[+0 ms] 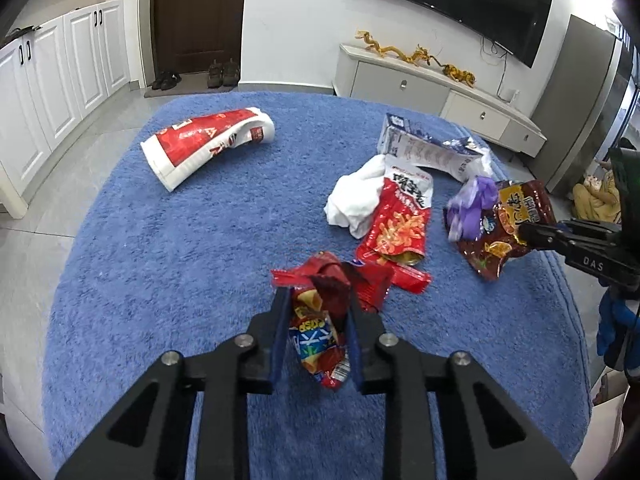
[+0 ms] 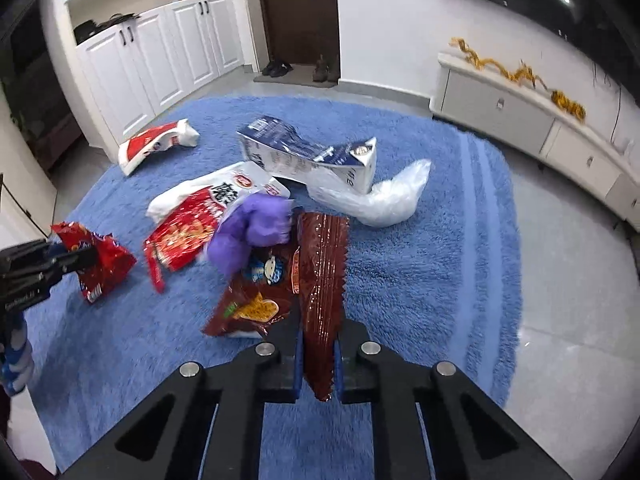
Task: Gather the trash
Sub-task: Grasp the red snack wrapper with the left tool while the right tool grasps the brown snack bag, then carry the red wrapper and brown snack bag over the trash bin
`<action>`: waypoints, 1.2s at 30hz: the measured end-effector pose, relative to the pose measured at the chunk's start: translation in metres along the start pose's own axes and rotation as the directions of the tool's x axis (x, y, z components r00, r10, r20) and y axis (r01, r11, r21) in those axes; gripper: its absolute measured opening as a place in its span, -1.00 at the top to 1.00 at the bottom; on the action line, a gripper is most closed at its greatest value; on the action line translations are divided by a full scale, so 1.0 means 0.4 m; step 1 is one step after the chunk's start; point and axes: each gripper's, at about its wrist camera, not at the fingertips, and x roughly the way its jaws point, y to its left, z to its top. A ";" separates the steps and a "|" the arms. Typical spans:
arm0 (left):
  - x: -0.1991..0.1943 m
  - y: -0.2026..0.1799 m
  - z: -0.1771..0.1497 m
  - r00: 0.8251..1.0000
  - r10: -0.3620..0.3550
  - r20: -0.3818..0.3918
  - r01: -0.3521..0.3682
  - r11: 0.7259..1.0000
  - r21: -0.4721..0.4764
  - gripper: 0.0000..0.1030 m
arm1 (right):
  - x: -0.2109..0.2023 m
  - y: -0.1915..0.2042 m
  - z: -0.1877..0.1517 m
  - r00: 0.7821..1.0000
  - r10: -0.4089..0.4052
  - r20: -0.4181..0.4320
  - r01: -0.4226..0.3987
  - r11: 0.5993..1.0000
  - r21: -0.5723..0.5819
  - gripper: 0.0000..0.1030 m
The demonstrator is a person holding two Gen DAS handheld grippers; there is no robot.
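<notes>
A: Starting far left on the blue rug (image 1: 160, 240), what lies there?

B: A red-and-white bag (image 1: 208, 144), alone, well apart from the rest.

A: And the left gripper (image 1: 318, 300)?

B: Its fingers pinch a red snack packet (image 1: 320, 332), which hangs between the pads above the rug.

A: Further right?

B: A heap: a white crumpled bag (image 1: 352, 196) with a red noodle-print wrapper (image 1: 400, 220) partly over it, a flattened blue-and-white carton (image 1: 424, 148) behind them, and a clear plastic bag (image 2: 380, 200) just beside the carton.

A: The right gripper (image 2: 318, 344)?

B: Its fingers are pressed onto a dark brown wrapper (image 2: 320, 272), gripping its serrated edge. A purple glove (image 2: 256, 228) rests against that wrapper's upper part.
</notes>
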 end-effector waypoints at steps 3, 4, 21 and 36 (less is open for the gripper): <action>-0.028 -0.007 -0.008 1.000 0.002 0.015 -0.003 1.000 0.005 0.56 | -0.046 0.021 -0.006 0.999 -0.044 0.028 0.045 0.998 -0.042 0.80; -0.037 -0.009 -0.011 1.000 0.002 0.019 -0.002 1.000 0.005 0.56 | -0.061 0.028 -0.007 0.998 -0.051 0.036 0.053 0.997 -0.051 0.80; -0.200 -0.095 -0.059 0.994 -0.078 0.073 0.076 0.997 0.028 0.75 | -0.260 0.021 -0.137 0.984 -0.161 0.072 0.165 0.985 -0.048 0.80; -0.145 -0.545 -0.073 0.961 -0.268 -0.071 0.278 0.922 0.271 0.78 | -0.389 -0.219 -0.415 0.944 -0.328 -0.037 0.330 0.940 0.085 0.80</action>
